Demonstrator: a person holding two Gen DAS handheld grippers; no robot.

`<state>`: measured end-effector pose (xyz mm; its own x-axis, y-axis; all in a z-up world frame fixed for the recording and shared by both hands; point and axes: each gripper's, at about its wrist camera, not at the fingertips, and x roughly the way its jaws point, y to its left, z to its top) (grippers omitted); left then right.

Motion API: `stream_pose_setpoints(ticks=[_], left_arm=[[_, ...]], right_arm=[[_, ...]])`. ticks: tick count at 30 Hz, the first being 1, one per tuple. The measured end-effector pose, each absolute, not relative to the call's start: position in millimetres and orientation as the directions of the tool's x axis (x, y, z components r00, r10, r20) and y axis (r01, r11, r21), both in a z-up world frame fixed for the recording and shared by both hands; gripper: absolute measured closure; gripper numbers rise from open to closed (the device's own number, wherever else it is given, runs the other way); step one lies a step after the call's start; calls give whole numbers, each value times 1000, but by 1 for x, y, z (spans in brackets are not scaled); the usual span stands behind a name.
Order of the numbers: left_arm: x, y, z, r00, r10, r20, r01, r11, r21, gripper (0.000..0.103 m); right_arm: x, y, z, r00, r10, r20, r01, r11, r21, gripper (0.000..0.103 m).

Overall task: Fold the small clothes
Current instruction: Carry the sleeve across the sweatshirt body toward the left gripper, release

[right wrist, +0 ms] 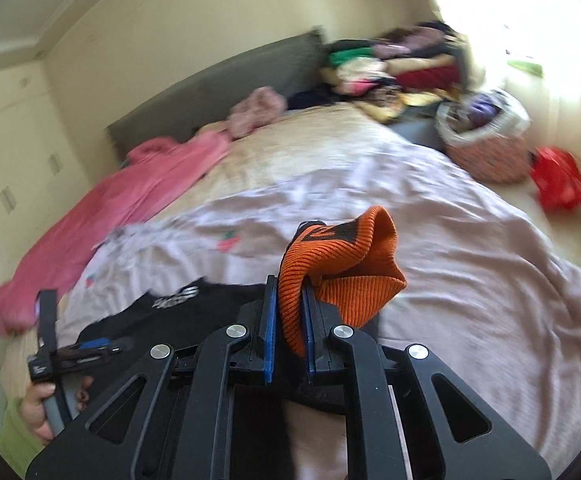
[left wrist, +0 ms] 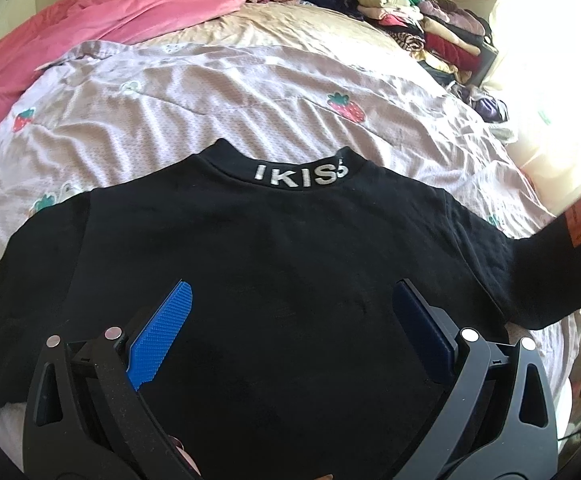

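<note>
Pinching orange cuff (right wrist: 342,264) in right gripper (right wrist: 290,308)

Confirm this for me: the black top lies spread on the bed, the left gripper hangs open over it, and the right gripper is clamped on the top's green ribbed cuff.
One detail is off: the ribbed cuff is orange, not green, as the right wrist view shows between the right gripper pads. The rest holds: the black top lies spread on the bed, and the left gripper hangs open over it.

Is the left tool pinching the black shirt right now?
No, the left gripper hovers over the black shirt with its jaws spread wide apart.
</note>
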<state>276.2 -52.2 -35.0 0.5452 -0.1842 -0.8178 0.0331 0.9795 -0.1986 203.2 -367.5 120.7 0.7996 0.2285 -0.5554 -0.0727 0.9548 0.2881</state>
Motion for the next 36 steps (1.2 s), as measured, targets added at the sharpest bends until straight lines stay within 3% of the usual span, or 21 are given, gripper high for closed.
stream_pose_setpoints(ticks=[14,20,27,36], left_arm=[[269,-8,-42,544,-225,-809,-23,959,-282,9],[265,-22,-46,511,-311,-801,27,938,-347,9],[273,-74,-61,394,-497,-773,92,858,-505,10],[289,-118,-77,321,-542,-777,73,832,-550,20]], right_arm=[[254,-206,100,695,401,-597,-352,913,204,93],[249,-233,72,694,310,-650,-284,947,148,90],[241,-289,24,685,99,-722,-77,995,63,76],[239,-308,-14,621,134,-772,-53,990,130,61]])
